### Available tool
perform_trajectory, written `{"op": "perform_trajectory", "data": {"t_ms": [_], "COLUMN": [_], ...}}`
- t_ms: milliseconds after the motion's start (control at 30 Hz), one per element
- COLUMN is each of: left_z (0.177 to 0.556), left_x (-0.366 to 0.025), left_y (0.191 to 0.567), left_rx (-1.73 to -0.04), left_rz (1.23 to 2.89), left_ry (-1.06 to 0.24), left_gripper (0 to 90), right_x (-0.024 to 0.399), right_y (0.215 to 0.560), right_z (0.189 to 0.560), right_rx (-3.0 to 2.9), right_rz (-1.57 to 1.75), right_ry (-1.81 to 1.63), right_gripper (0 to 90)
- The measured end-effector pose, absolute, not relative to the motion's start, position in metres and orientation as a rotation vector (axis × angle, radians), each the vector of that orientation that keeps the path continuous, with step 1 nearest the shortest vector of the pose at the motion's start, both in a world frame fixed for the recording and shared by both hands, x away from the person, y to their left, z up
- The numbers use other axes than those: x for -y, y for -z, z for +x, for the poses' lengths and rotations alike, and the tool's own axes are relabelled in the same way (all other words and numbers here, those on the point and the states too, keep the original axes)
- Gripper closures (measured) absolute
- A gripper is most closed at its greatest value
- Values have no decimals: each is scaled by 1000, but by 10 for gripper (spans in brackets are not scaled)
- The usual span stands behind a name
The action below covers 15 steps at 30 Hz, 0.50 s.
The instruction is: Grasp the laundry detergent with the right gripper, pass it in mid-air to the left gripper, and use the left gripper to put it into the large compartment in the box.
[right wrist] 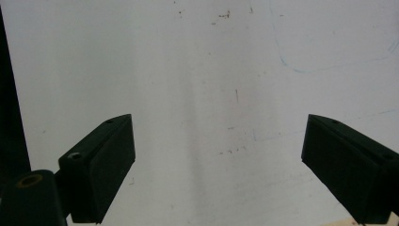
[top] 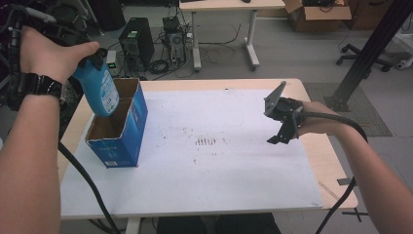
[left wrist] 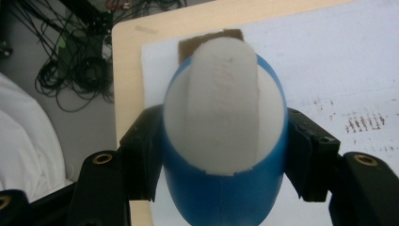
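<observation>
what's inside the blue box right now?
The blue box is open on top; bare brown cardboard shows inside. The left gripper holds a blue bottle whose lower end dips into the opening, hiding what is under it.

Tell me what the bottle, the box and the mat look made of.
Bottle: probably plastic, smooth glossy blue with a printed label. Box: cardboard, printed blue outside, raw brown inside. Mat: matte white sheet, maybe foam board; scuffed with dark marks.

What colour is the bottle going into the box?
Blue, with a white bottom; the bottle shows best in the left gripper view.
</observation>
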<state>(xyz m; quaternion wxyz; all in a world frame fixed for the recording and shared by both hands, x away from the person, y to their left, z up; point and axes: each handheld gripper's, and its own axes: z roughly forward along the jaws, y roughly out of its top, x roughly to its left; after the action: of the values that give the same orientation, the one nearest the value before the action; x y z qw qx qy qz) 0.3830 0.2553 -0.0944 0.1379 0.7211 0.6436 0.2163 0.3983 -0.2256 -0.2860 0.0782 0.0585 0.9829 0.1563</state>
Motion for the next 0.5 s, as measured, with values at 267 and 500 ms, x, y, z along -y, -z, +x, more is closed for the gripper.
{"op": "perform_trajectory", "data": {"t_ms": [267, 500], "left_z": [387, 391], "left_x": [-261, -264], "left_y": [110, 133], "left_rx": [-1902, -1917], "left_rz": [2071, 2079], "left_ry": [-609, -568], "left_gripper": [382, 382], "right_x": [232, 229], "right_y": [289, 292], "right_z": [398, 398], "right_rx": [-2956, -2967], "right_rz": [190, 186], "right_ry": [-447, -447], "right_gripper": [103, 103]}}
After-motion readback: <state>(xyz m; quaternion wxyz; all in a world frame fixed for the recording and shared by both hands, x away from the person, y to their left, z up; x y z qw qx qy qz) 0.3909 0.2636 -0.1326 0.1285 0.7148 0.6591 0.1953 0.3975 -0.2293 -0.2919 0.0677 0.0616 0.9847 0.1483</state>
